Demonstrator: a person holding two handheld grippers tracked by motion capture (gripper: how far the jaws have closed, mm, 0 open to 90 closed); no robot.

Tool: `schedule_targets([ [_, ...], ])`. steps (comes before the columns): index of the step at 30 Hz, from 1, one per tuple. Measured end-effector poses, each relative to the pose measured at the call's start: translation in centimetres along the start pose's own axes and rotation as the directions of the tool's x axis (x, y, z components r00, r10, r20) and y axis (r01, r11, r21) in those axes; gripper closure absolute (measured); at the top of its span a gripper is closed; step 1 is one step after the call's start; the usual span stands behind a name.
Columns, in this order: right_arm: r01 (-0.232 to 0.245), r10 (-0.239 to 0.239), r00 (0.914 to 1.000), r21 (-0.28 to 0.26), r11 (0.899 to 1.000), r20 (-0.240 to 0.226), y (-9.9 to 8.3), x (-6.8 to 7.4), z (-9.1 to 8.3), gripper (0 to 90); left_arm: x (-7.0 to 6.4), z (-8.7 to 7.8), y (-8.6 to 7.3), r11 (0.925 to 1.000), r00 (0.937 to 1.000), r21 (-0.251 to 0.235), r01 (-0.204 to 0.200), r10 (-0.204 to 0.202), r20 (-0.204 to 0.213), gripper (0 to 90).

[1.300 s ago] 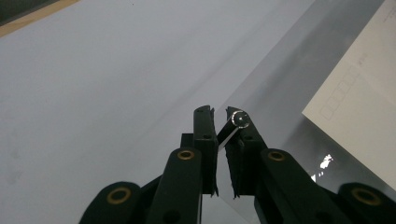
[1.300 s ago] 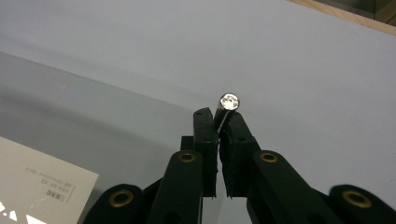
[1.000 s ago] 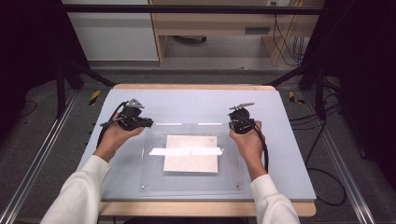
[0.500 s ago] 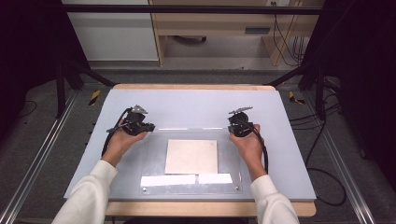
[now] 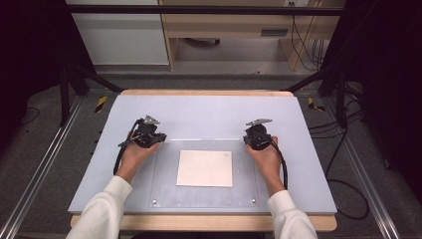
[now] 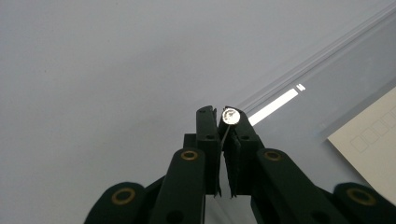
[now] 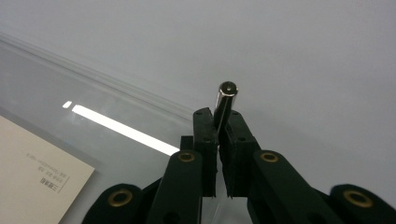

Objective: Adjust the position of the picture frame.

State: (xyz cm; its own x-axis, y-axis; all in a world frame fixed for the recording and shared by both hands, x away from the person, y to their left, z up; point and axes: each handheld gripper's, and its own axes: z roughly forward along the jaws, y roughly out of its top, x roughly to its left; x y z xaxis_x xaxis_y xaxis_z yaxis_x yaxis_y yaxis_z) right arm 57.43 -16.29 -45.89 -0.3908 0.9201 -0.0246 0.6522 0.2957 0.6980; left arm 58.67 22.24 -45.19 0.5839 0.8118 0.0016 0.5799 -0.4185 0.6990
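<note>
**Clear sheet gripped at its two far corners**

A clear sheet (image 5: 204, 174) lies flat on the grey table (image 5: 209, 112), over a pale paper card (image 5: 204, 168) near its middle. At the sheet's far left corner, the left gripper (image 5: 160, 139) has its jaws pressed together on a small metal stud (image 6: 229, 116). At the far right corner, the right gripper (image 5: 247, 140) pinches a matching metal post (image 7: 225, 101). A hand holds each gripper from the near side.

Matt pale-grey table top (image 5: 209, 112) with a wooden edge; a clear, glossy plastic sheet (image 5: 164, 189) over matt cream paper (image 5: 205, 168) — shiny metal pegs (image 7: 227, 89).
</note>
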Motion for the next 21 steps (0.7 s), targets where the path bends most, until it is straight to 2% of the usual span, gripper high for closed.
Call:
schedule_targets([
  [6,-0.006,0.006,1.0000,-0.011,1.000,0.001,-0.3,-0.1,0.3,85.7,0.0,0.2,-0.1,0.9999,1.0000,-0.011,0.003,-0.003,0.000,84.5],
  [15,-0.013,0.013,0.9999,-0.051,0.999,-0.009,-0.9,-0.2,0.3,84.7,-0.3,0.2,-0.4,0.9995,0.9997,-0.032,0.004,-0.005,-0.026,84.3],
  [17,-0.024,0.023,0.9997,-0.065,0.998,-0.012,-1.1,-0.3,0.2,80.6,-0.4,0.3,-0.5,0.9988,0.9993,-0.047,0.011,-0.013,-0.035,84.0],
  [19,-0.032,0.030,0.9994,-0.078,0.996,-0.018,-1.2,-0.3,0.0,78.2,-0.5,0.2,-0.6,0.9987,0.9989,-0.051,0.001,-0.003,-0.046,83.5],
  [21,-0.021,0.018,0.9995,-0.106,0.994,-0.027,-1.3,-0.4,-0.3,73.8,-0.7,0.2,-0.8,0.9979,0.9981,-0.064,-0.010,0.006,-0.061,77.5],
])
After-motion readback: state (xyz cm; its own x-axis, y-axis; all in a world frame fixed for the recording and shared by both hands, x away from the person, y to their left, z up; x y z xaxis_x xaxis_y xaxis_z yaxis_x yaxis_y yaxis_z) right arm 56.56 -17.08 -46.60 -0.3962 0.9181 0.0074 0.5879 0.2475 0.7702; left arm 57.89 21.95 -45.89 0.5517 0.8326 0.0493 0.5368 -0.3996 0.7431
